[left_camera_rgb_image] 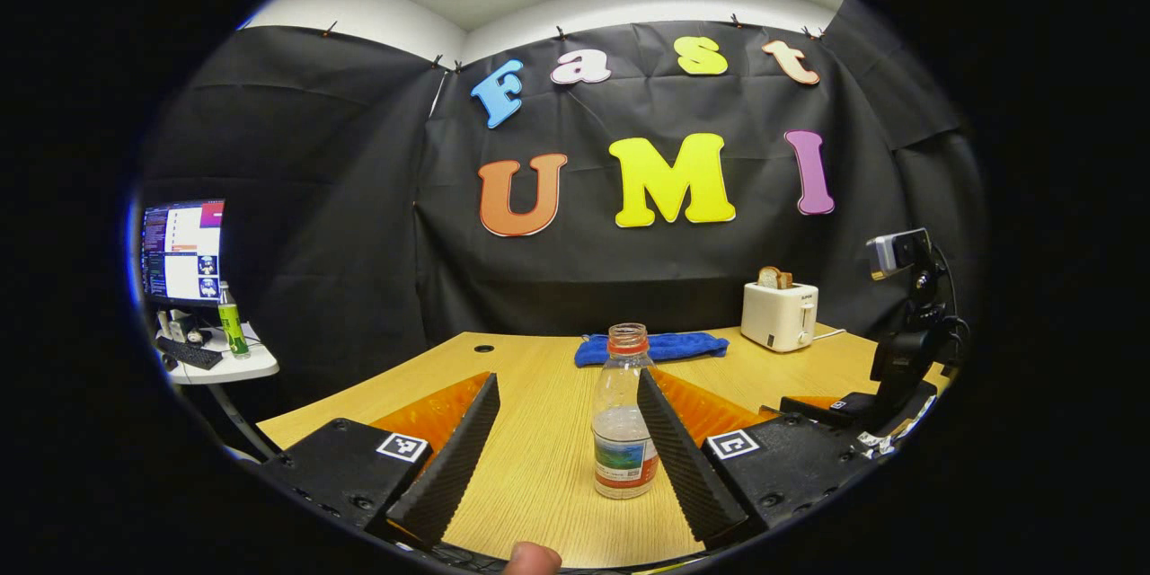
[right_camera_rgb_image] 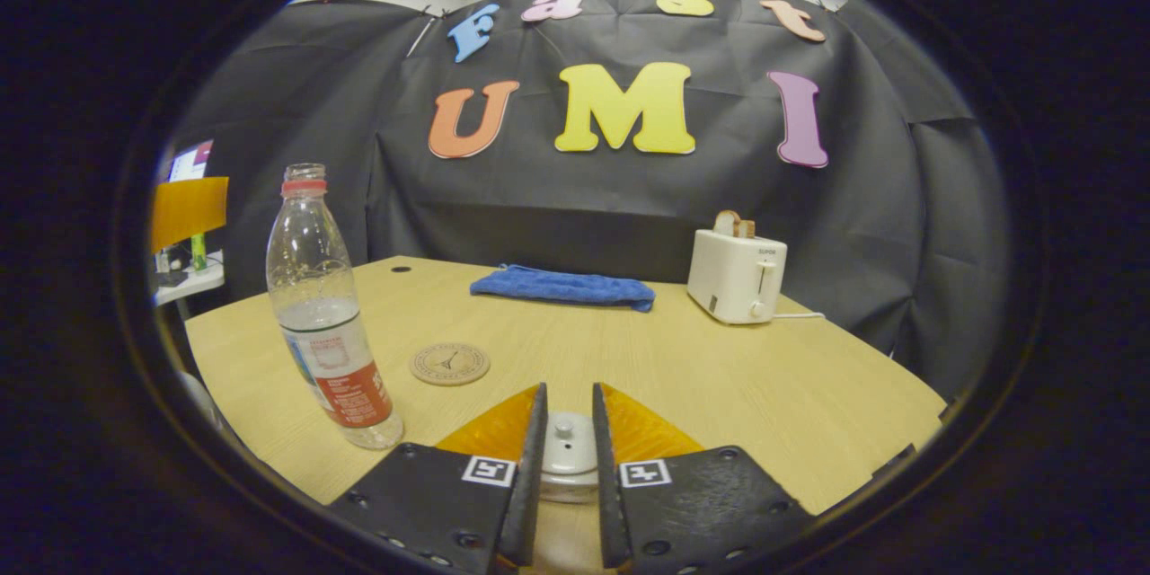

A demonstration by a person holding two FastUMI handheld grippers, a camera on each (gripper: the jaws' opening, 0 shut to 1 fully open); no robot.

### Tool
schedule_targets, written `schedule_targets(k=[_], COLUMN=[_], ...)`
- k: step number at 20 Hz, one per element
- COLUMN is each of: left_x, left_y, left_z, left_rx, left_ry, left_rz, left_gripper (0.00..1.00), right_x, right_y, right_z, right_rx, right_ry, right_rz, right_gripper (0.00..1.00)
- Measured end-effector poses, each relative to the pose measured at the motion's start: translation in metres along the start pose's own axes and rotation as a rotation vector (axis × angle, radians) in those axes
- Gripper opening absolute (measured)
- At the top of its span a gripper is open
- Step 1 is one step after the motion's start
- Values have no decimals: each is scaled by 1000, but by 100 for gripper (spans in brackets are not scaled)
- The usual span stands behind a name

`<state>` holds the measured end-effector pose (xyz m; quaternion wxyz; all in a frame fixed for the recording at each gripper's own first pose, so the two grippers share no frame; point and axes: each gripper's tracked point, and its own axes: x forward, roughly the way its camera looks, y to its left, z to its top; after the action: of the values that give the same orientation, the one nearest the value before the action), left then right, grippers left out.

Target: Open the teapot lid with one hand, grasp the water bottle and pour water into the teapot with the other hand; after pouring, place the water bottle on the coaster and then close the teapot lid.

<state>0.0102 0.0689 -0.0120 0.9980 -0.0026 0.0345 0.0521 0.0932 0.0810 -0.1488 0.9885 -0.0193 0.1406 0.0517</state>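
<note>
Bottle (left_camera_rgb_image: 624,418) stood upright on the worktop (left_camera_rgb_image: 539,431), touching the wide-open left gripper's (left_camera_rgb_image: 566,458) right finger. Right gripper (right_camera_rgb_image: 566,454), narrowly parted, flanked the teapot lid (right_camera_rgb_image: 568,458); coaster (right_camera_rgb_image: 449,363) lay right of the bottle.

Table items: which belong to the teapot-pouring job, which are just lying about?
Job:
water bottle, uncapped, standing
coaster, bare
teapot lid, between the right gripper fingers
left gripper, open around the bottle

Lying about:
blue cloth
toaster with bread
monitor on side desk
</note>
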Motion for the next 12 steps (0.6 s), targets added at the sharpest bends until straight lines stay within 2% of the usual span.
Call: schedule_targets(k=[1, 3, 4, 6, 12], left_x=[0, 0, 1, 0, 1], left_y=[0, 1, 1, 2, 1], left_z=[0, 0, 1, 0, -1], left_rx=[-2, -1, -1, -3, -18], left_ry=[2, -1, 0, 4, 4], left_rz=[-3, -1, 0, -1, -15], left_gripper=[97, 97, 97, 97, 97], right_x=[1, 3, 2, 2, 4], right_y=[0, 1, 3, 3, 3], right_z=[0, -2, 0, -3, 0], right_rx=[0, -7, -11, -16, -22], right_ry=[3, 12, 20, 25, 20], right_rz=[3, 8, 24, 22, 43], right_gripper=[18, 11, 11, 0, 0])
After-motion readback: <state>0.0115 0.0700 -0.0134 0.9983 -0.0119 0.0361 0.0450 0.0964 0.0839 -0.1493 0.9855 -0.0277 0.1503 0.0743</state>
